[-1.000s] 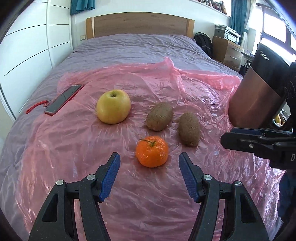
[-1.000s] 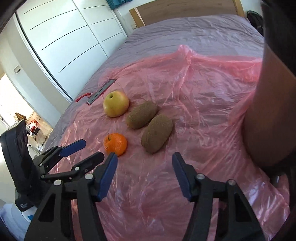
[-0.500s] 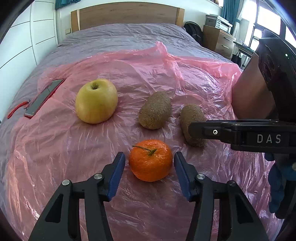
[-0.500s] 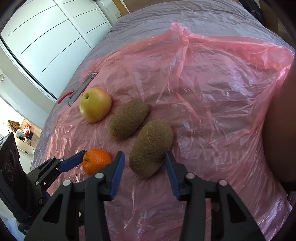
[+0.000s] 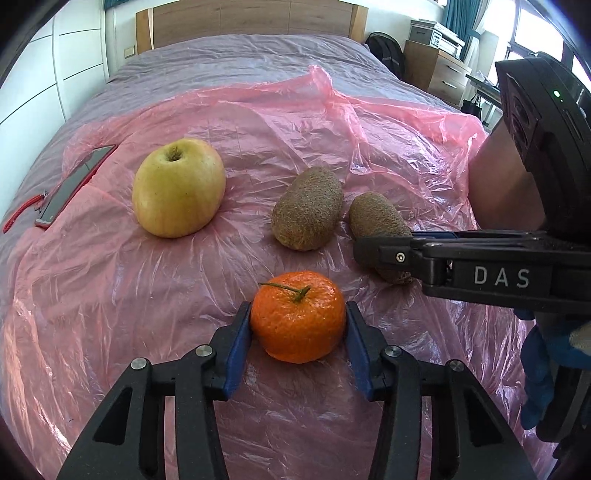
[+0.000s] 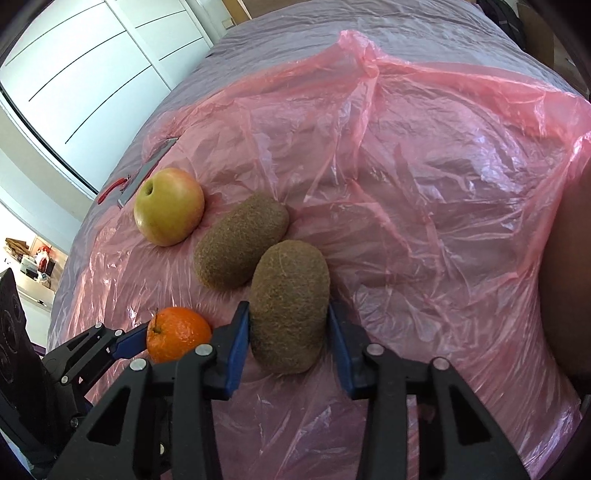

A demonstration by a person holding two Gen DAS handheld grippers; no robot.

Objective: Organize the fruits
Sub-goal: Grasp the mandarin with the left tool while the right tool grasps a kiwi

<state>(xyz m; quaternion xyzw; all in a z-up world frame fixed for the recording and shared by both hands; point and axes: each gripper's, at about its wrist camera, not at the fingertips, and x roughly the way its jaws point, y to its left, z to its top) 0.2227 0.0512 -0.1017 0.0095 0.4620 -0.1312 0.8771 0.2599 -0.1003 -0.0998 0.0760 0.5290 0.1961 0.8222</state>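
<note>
1. Orange (image 5: 298, 317) on pink sheet (image 5: 258, 122), pinched between left gripper (image 5: 298, 332) fingers, just closed in.
2. Near kiwi (image 6: 290, 304) gripped by right gripper (image 6: 290, 345), also just closed in.
3. Other kiwi (image 5: 307, 207) and apple (image 5: 179, 192) behind, apart.
4. Open sheet beyond; phone (image 5: 74, 184) at left edge.

A wide bed (image 5: 240, 62) in grey-purple cover fills the room, its wooden headboard (image 5: 251, 16) at the far wall. White wardrobe doors (image 6: 92, 62) stand left; a wooden dresser (image 5: 436, 70) and bright window (image 5: 535, 26) right.
</note>
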